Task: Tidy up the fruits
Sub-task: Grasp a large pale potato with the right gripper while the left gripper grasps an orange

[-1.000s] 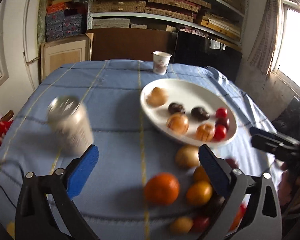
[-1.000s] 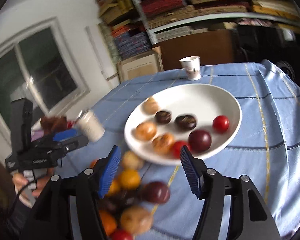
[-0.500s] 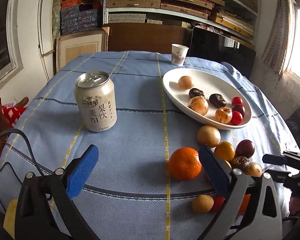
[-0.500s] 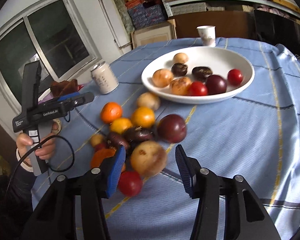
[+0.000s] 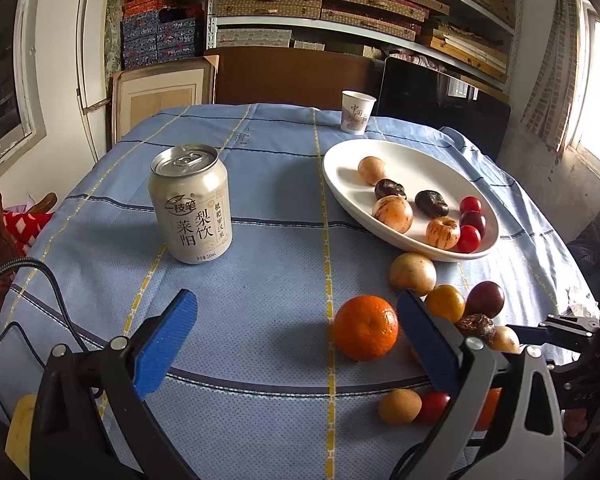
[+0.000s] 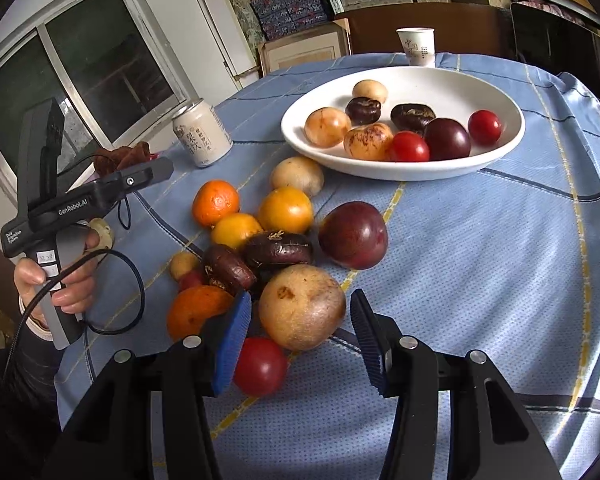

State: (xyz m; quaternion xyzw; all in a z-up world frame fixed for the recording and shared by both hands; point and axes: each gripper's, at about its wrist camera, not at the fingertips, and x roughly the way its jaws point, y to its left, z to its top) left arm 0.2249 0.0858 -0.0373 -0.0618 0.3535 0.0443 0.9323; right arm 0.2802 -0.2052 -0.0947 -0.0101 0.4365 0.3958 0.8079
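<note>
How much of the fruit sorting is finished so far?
Partly done: eight fruits already lie in the white plate. In hand: the right tool is open around a tan fruit, not yet gripping it. Left: the pile beside the plate, including the orange and the plum. The left tool is open and empty.

- right gripper is down in the loose pile now, pads either side of the tan fruit
- left gripper swings off the plate, can sits ahead-left

White plate holding eight small fruits, loose fruit pile just beside it
</note>
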